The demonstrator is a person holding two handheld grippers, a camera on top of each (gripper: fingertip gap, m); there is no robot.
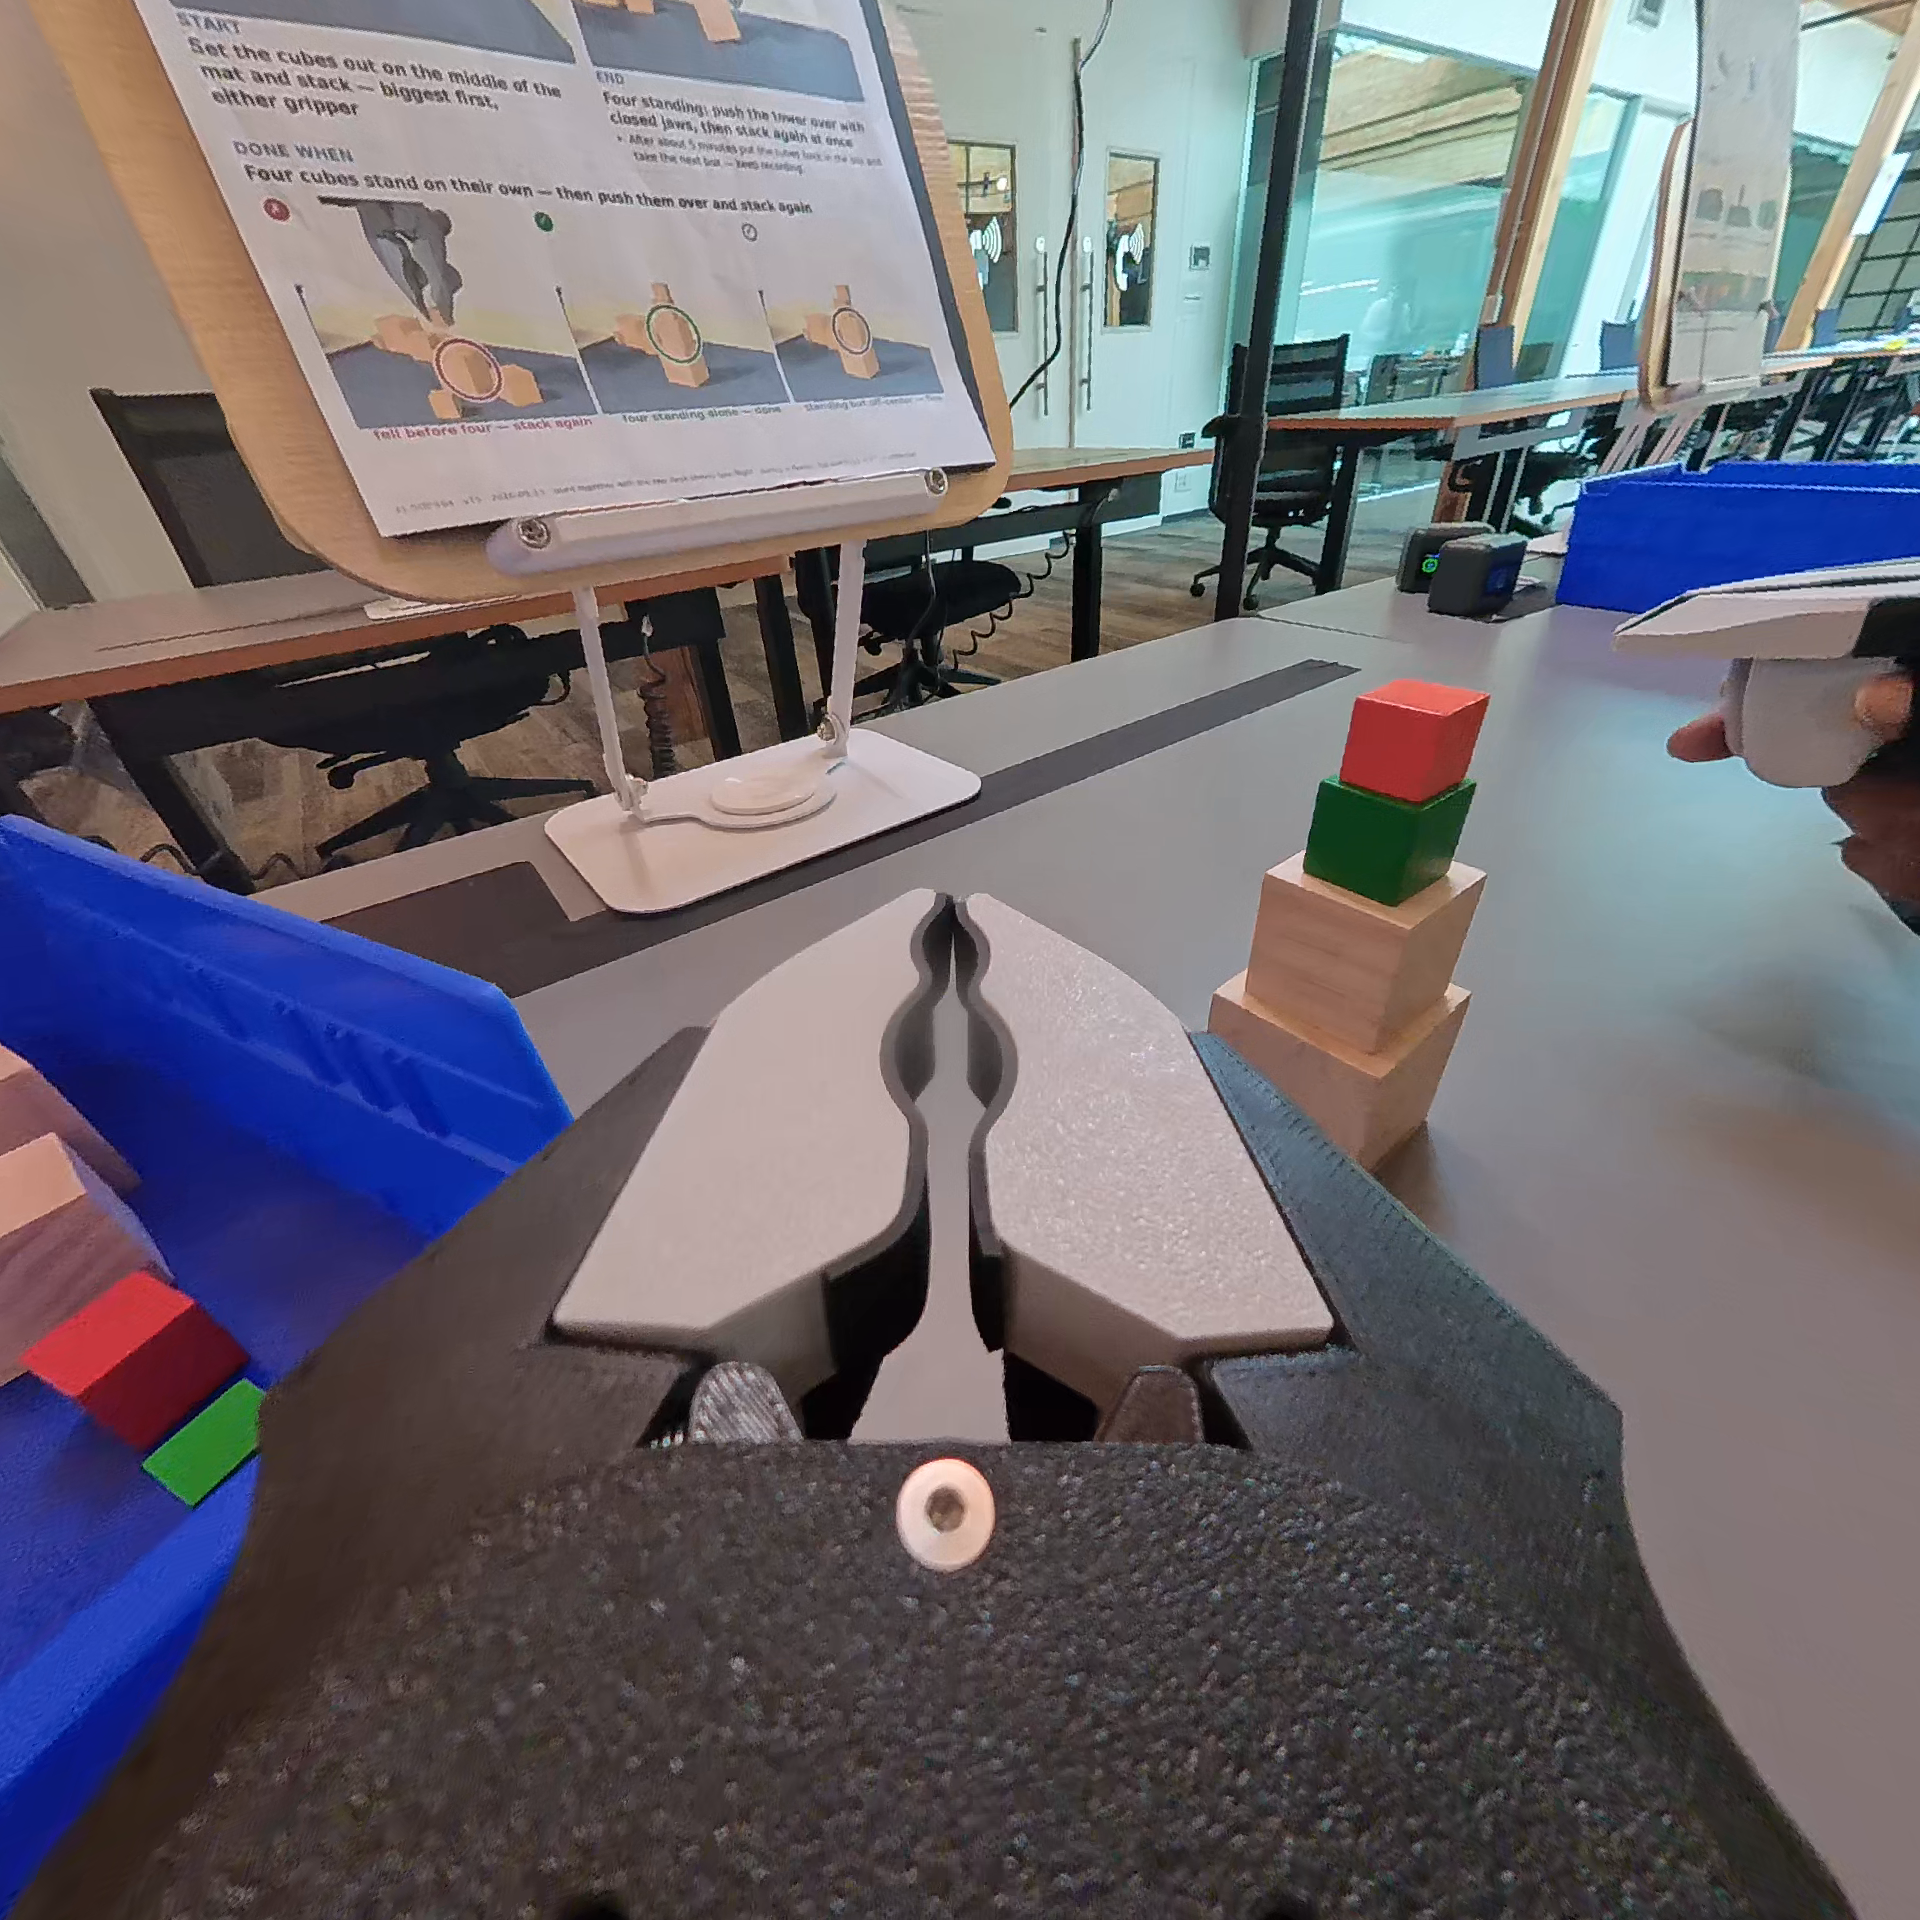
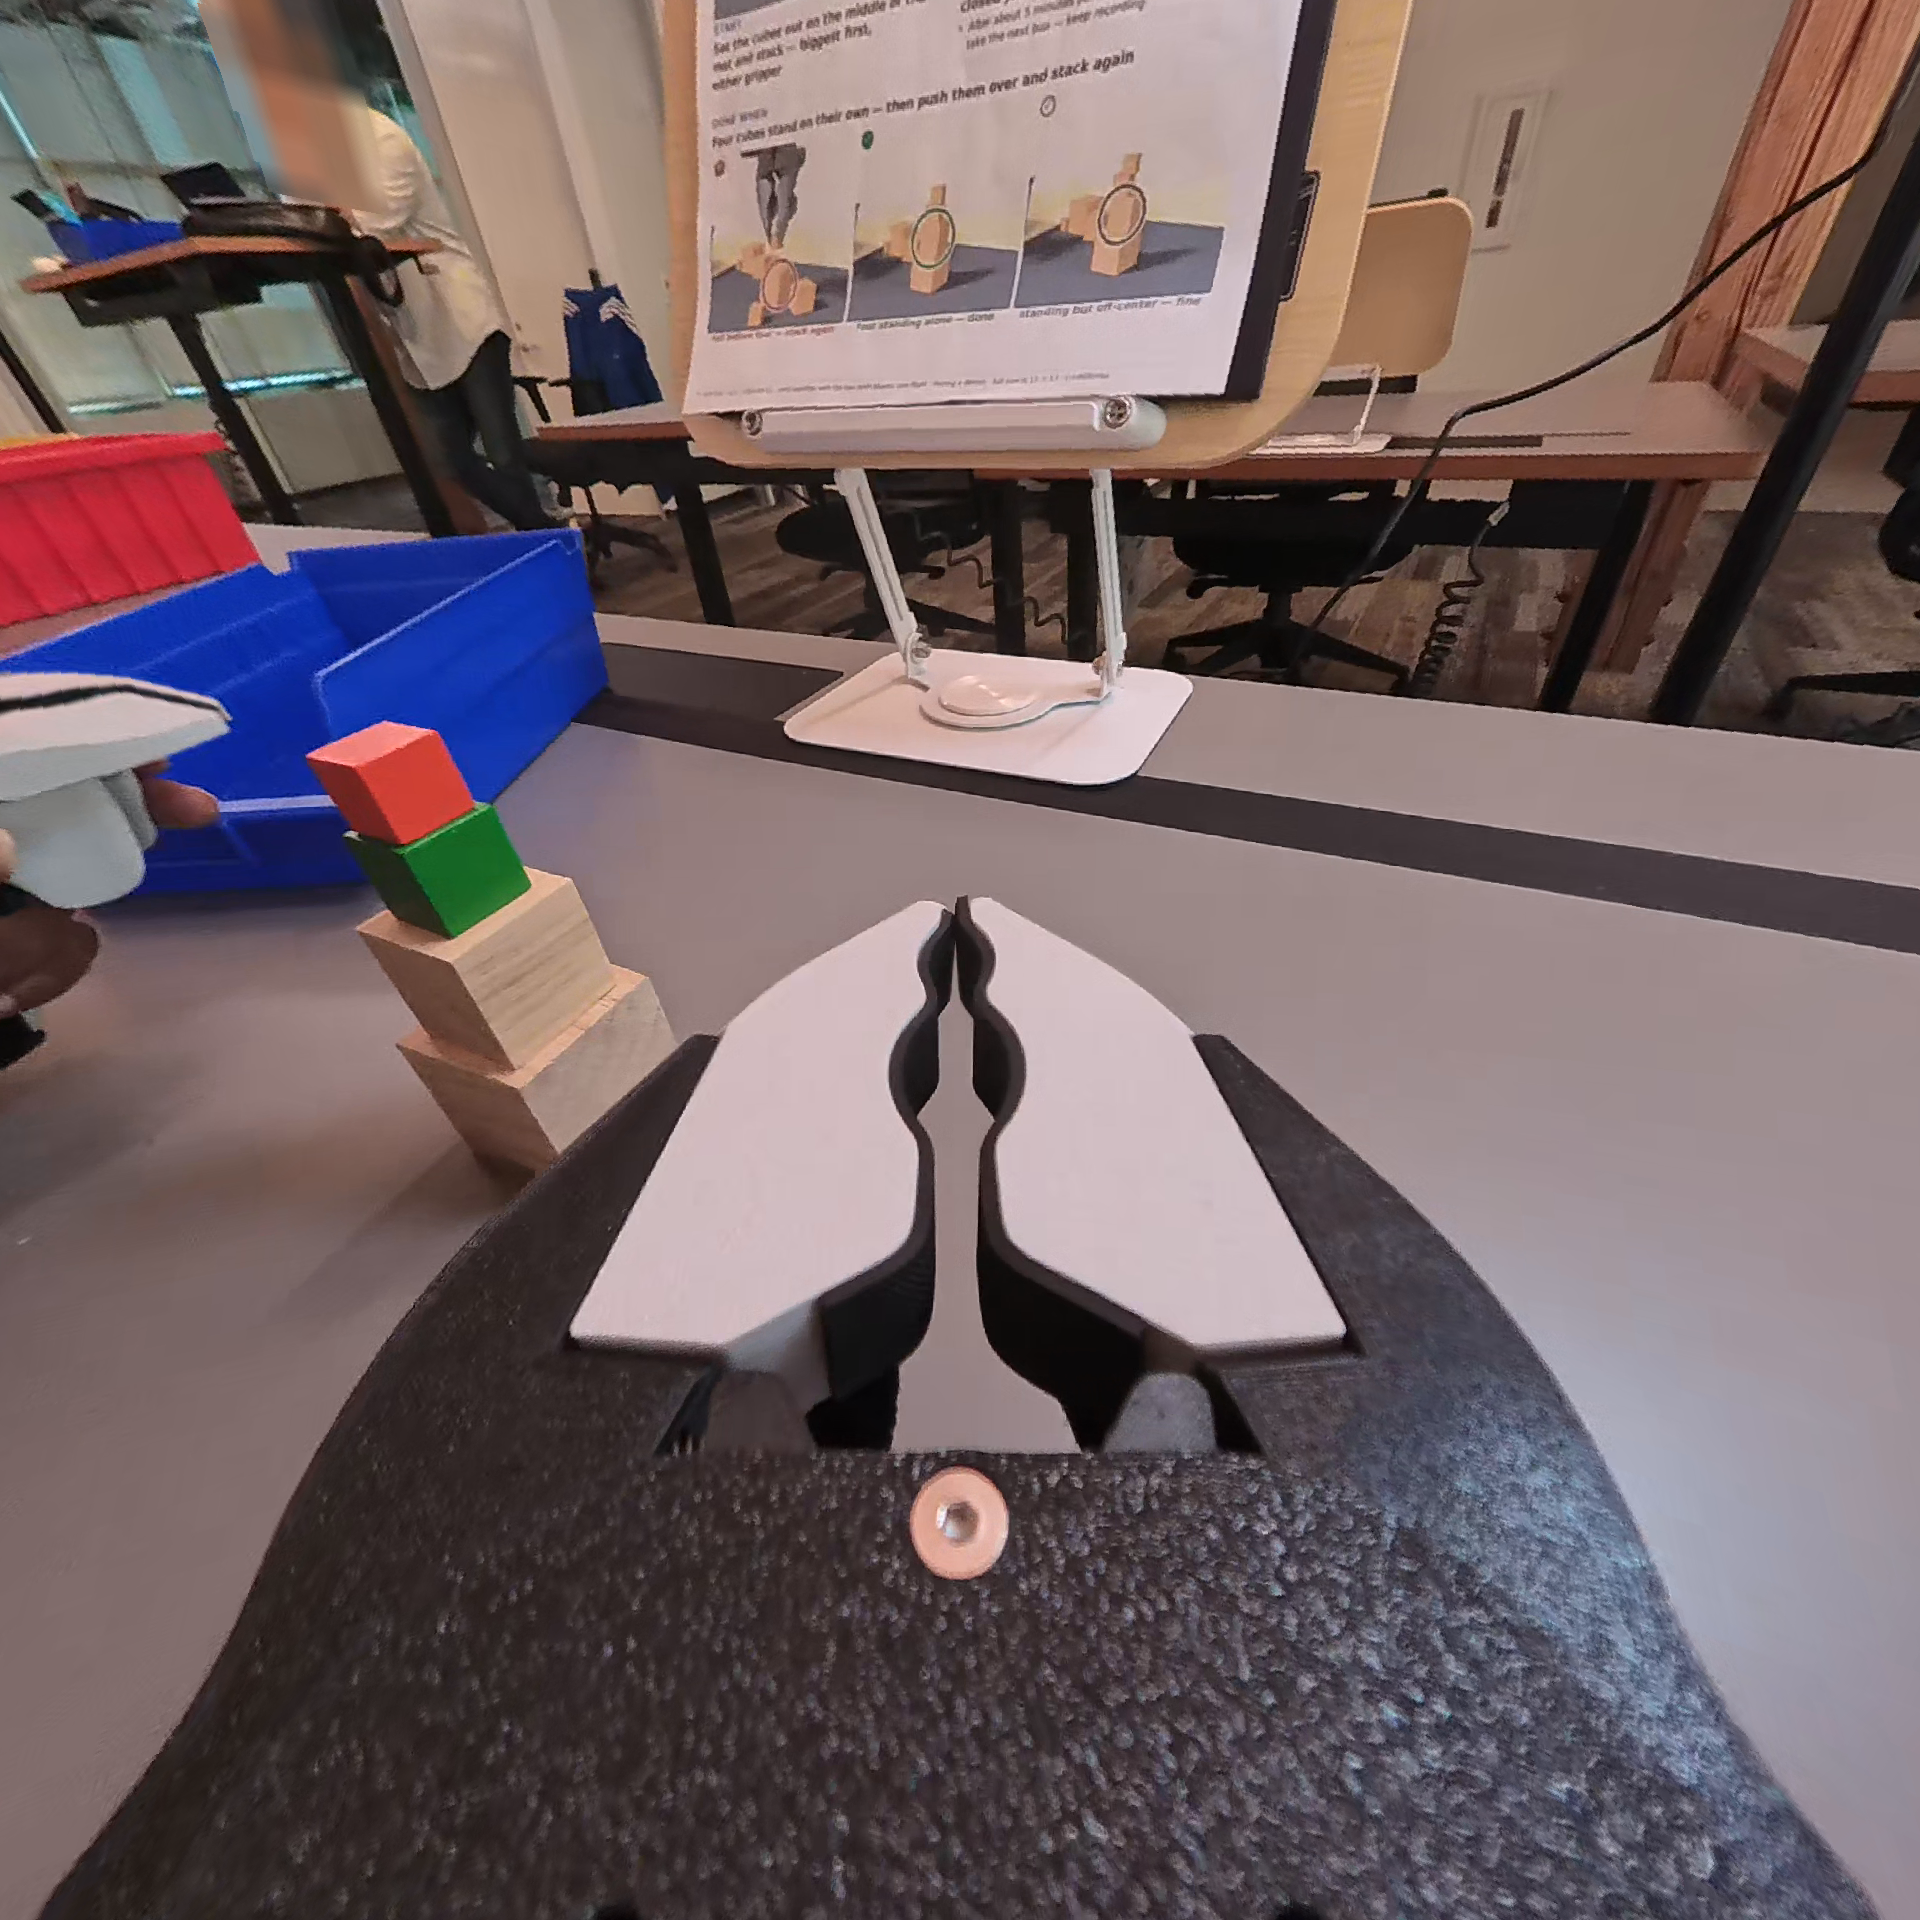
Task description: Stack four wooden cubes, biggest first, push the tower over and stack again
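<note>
A tower of cubes stands on the grey table (image 1: 1143, 831): a large wooden cube (image 1: 1340, 1081) at the bottom, a smaller wooden cube (image 1: 1361, 945), a green cube (image 1: 1387, 836), and a red cube (image 1: 1413, 738) on top. In the right wrist view the same tower shows at left, with the red cube (image 2: 393, 779) on the green cube (image 2: 442, 868). My left gripper (image 1: 953, 906) is shut with nothing in it, just left of the tower. My right gripper (image 2: 954, 909) is shut with nothing in it, right of the tower. Each gripper also shows edge-on in the other view (image 1: 1766, 618) (image 2: 104, 717).
A blue bin (image 1: 260, 1039) at the left holds more cubes, red (image 1: 135, 1356) and green (image 1: 203, 1439) among them. A white stand (image 1: 764, 821) with an instruction sheet sits at the back. Another blue bin (image 1: 1745, 530) is at far right, a red bin (image 2: 104, 520) behind. The grippers' ends are close to 25 centimeters from one another.
</note>
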